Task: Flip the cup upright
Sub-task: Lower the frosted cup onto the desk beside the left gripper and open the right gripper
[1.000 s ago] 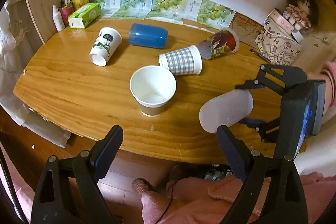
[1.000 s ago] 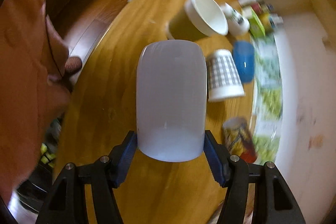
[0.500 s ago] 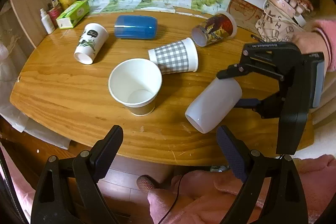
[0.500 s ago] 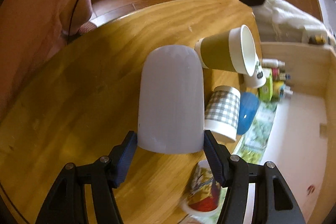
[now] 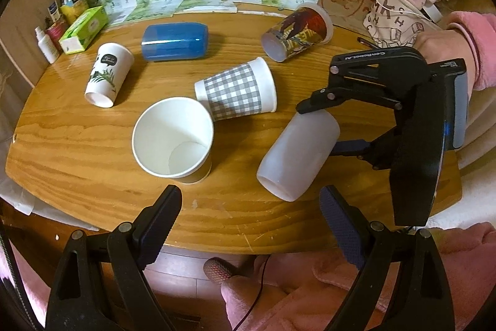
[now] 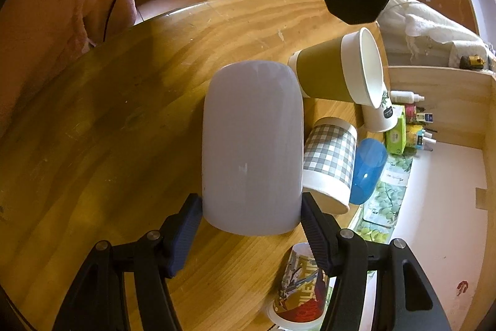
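Note:
My right gripper (image 6: 251, 225) is shut on a frosted white plastic cup (image 6: 252, 151), gripping it near its rim end. In the left wrist view the cup (image 5: 297, 154) is tilted, its closed base pointing down-left toward the wooden table (image 5: 77, 145), held by the right gripper (image 5: 328, 126). My left gripper (image 5: 251, 219) is open and empty, hovering over the table's near edge. An upright white paper cup (image 5: 173, 141) stands left of the held cup.
Lying on their sides are a grey checked cup (image 5: 238, 89), a blue cup (image 5: 175, 41), a white leaf-print cup (image 5: 108, 73) and a colourful printed cup (image 5: 297, 31). A green tissue box (image 5: 83, 28), bottles and a doll bag (image 5: 400, 14) line the back.
The right gripper has rotated the frosted cup from roughly level to steeply tilted and brought it lower toward the table. The left gripper stayed open and drew slightly closer.

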`<action>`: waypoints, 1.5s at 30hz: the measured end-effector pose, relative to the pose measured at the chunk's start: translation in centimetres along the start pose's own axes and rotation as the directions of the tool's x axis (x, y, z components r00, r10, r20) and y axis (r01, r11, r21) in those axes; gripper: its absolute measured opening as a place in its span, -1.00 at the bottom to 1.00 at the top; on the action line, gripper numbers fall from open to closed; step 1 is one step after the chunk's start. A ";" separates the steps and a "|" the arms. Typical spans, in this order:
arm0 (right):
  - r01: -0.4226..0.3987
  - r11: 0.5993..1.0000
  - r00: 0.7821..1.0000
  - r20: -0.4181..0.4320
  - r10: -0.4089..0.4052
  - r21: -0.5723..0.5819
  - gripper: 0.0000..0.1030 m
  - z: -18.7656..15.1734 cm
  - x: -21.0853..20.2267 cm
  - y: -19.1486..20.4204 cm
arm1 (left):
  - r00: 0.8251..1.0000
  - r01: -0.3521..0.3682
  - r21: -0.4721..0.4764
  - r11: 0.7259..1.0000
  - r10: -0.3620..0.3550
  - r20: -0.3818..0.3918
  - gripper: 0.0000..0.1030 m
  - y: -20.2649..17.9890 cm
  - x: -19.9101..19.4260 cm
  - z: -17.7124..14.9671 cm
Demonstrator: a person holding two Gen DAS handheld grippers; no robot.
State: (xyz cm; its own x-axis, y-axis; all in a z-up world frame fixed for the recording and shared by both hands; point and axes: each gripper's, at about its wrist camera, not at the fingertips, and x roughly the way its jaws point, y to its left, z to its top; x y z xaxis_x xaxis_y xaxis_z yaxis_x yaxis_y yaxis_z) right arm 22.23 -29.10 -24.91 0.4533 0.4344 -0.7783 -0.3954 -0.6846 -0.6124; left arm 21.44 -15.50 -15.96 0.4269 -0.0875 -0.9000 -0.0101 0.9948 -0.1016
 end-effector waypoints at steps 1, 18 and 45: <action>-0.004 1.000 1.000 -0.001 0.004 0.003 0.25 0.0 0.0 0.1 | 1.000 0.003 0.000 1.000 -0.003 -0.002 0.80 0.0 0.1 0.1; -0.020 0.997 1.000 -0.008 0.020 0.068 0.52 -0.1 0.0 -0.4 | 0.998 0.052 0.013 0.999 -0.052 -0.030 0.80 0.0 0.3 0.8; -0.008 0.482 0.995 -0.041 0.092 0.876 0.52 -3.7 -2.2 -2.2 | 0.994 0.065 0.254 0.965 -0.041 -0.099 0.80 -2.9 2.3 6.3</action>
State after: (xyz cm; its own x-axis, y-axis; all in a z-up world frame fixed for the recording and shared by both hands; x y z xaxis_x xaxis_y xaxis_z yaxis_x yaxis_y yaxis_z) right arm 25.12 -30.70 -21.34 0.4475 0.3453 -0.8250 -0.8943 0.1797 -0.4099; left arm 28.09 -18.22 -15.05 0.3349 -0.1331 -0.9328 0.2477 0.9676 -0.0491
